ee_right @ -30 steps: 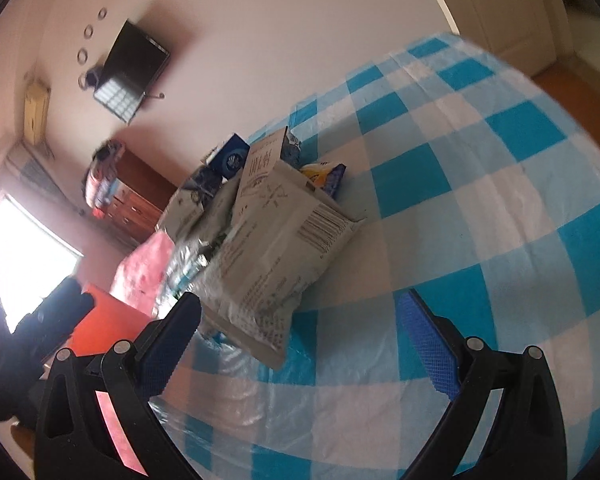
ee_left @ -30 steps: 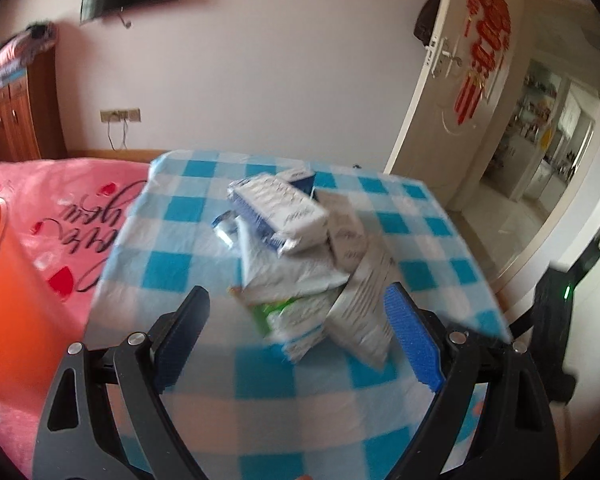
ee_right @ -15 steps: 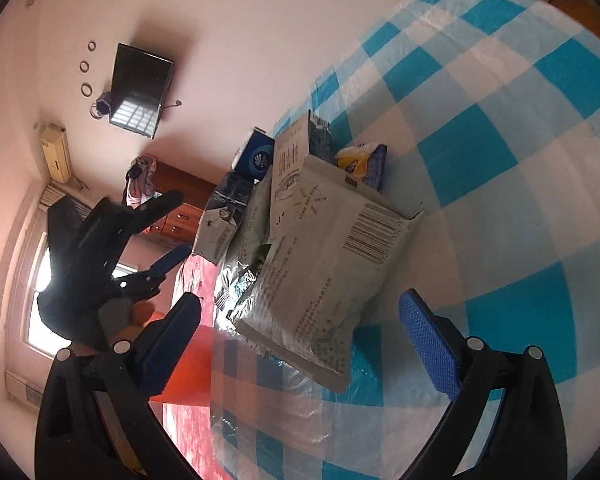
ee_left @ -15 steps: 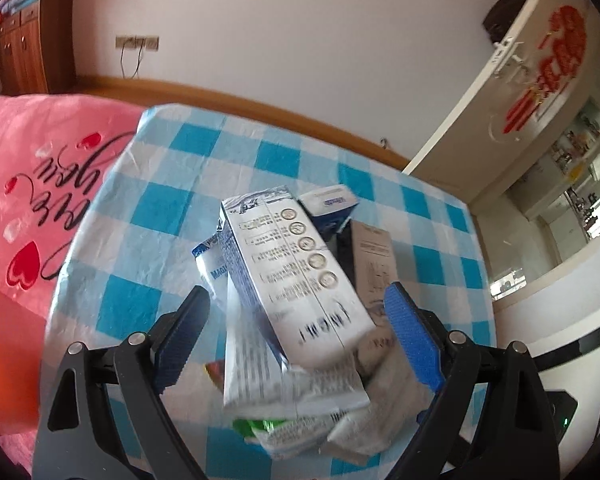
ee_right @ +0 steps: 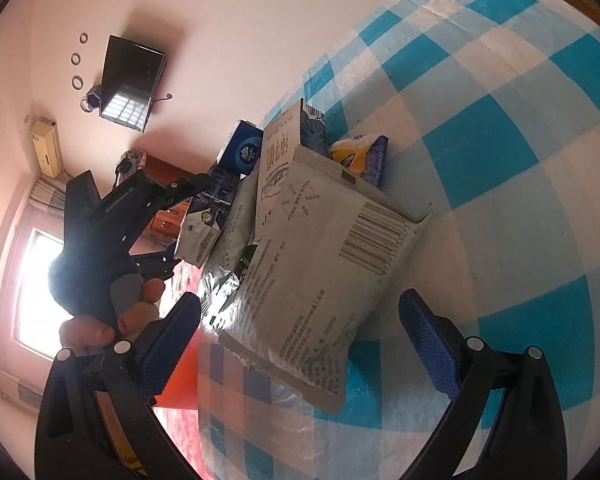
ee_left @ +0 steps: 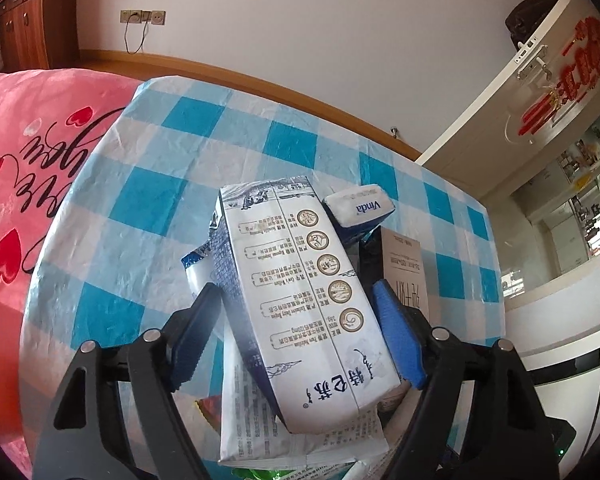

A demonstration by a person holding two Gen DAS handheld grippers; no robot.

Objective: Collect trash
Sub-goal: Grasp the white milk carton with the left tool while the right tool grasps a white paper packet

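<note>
Left wrist view: the left gripper (ee_left: 300,324) straddled the milk carton (ee_left: 304,300) topping the trash heap; its jaws had just been narrowing, both pads beside the carton's flanks, contact unclear, presumably because the top piece lifts cleanest. Beyond, a tissue pack (ee_left: 358,209) lay on the checked tablecloth (ee_left: 156,196). The right gripper (ee_right: 300,344) hung spread and empty before the grey snack bag (ee_right: 324,280), likely awaiting its turn.

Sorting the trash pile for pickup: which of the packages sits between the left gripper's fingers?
The white-and-blue milk carton, topmost on the pile, lies between the left gripper fingers, whose jaws have just been closing. The Vinda tissue pack and beige box lie outside them.
</note>
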